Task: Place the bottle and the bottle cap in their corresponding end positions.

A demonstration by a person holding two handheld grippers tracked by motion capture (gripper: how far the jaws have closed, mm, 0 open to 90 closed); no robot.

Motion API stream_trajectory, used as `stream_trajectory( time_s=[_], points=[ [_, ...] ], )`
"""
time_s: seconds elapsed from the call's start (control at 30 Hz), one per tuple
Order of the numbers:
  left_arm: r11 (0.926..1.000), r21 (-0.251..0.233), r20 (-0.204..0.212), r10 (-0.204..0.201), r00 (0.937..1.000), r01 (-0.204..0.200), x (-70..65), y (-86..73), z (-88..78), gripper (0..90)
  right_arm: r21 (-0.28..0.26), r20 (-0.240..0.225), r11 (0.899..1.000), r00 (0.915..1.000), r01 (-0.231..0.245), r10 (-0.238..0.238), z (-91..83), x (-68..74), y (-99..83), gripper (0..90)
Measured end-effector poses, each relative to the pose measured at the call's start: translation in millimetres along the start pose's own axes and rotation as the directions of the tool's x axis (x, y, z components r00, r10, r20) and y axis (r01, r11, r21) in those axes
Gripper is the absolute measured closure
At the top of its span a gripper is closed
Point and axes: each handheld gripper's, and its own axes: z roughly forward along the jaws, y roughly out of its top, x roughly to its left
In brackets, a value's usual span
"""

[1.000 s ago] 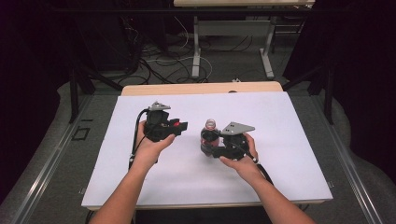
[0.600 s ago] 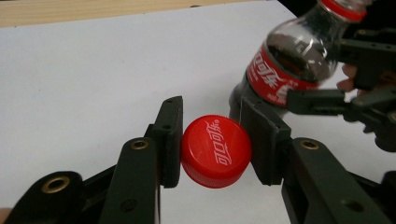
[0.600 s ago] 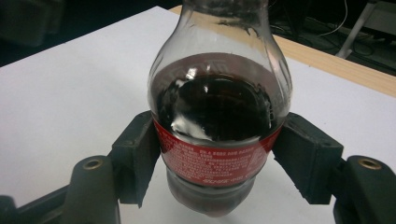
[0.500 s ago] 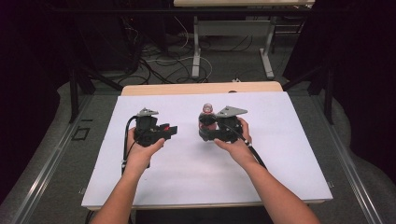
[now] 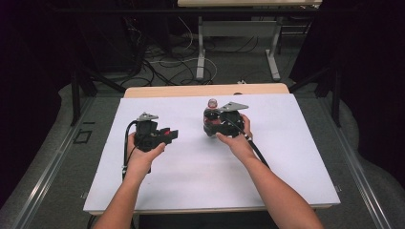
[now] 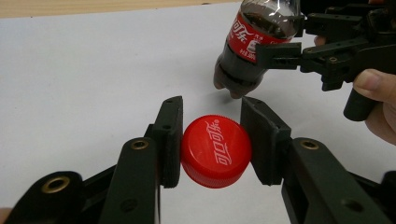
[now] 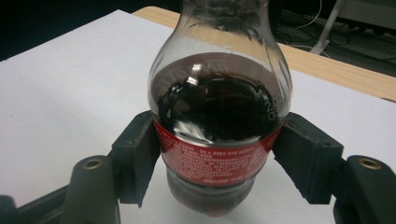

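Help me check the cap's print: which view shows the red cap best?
The left gripper view: the red cap faces the camera up close, pinched between the left gripper jaws. The high view gives a tiny red speck.

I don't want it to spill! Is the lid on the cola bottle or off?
Off. The red cap is clamped in the left gripper, apart from the bottle, which the right gripper holds.

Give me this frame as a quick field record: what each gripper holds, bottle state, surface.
left gripper: shut on red cap, held just above the sheet
right gripper: shut on cola bottle, fingers at the red label
bottle state: cap off, part full of dark drink, tilted in the left gripper view
surface: white sheet on wooden table
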Motion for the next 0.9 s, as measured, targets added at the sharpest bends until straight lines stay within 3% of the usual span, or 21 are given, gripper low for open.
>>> stream_trajectory(
  time_s=[0.17,0.5,0.9],
  points=[
    [0.9998,0.018,-0.003,0.002,1.0000,-0.002,2.2,-1.5,-0.3,60.9,0.012,0.016,1.000,0.9998,0.009,-0.009,5.7,1.6,-3.8,32.7],
    [0.9999,0.009,-0.002,-0.011,0.9999,0.011,3.5,-3.4,1.4,60.9,0.021,0.031,1.000,0.9994,0.013,-0.013,14.0,8.6,-15.8,32.4],
    [0.9995,0.030,-0.001,0.000,1.0000,0.000,1.2,-4.8,6.4,60.9,-0.002,0.035,1.000,0.9994,0.006,-0.006,17.0,10.3,-29.2,29.3]
  ],
)
